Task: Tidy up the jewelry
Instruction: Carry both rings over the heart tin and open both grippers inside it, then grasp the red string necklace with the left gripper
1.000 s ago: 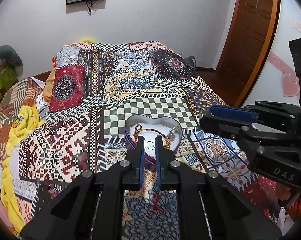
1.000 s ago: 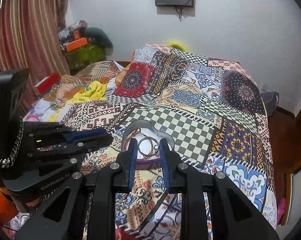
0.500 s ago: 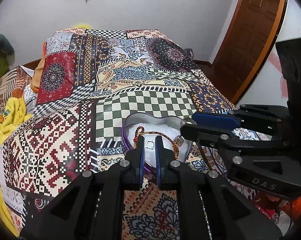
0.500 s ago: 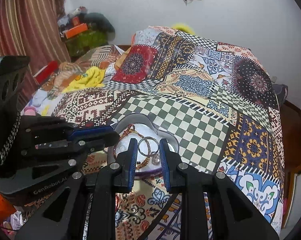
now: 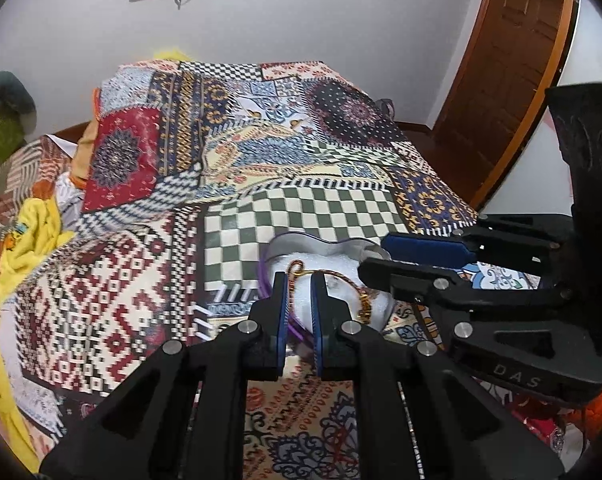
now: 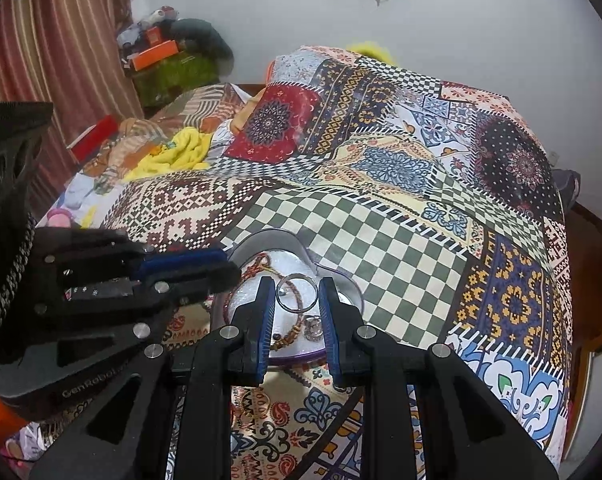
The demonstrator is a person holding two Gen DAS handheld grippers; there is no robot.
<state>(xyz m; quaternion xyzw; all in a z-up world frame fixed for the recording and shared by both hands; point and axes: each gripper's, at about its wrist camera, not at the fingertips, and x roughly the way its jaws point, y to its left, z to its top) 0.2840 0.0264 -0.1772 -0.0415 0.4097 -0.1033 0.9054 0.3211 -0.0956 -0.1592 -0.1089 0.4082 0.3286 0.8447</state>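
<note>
One heart-shaped tin (image 6: 343, 276) lies on the patchwork bed (image 6: 381, 240). On its white lining I count one silver ring (image 6: 297, 293), one braided red-and-gold cord bracelet (image 6: 291, 332) and one small clear charm (image 6: 313, 326). My right gripper (image 6: 297, 300) has jaws apart, bracketing the ring. My left gripper (image 5: 299, 300) has jaws narrowly apart, empty, over the tin's near edge.

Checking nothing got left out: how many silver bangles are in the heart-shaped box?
1: a silver bangle lies on the white padding of the heart-shaped box, between the right gripper fingers. Others may hide under the grippers.
</note>
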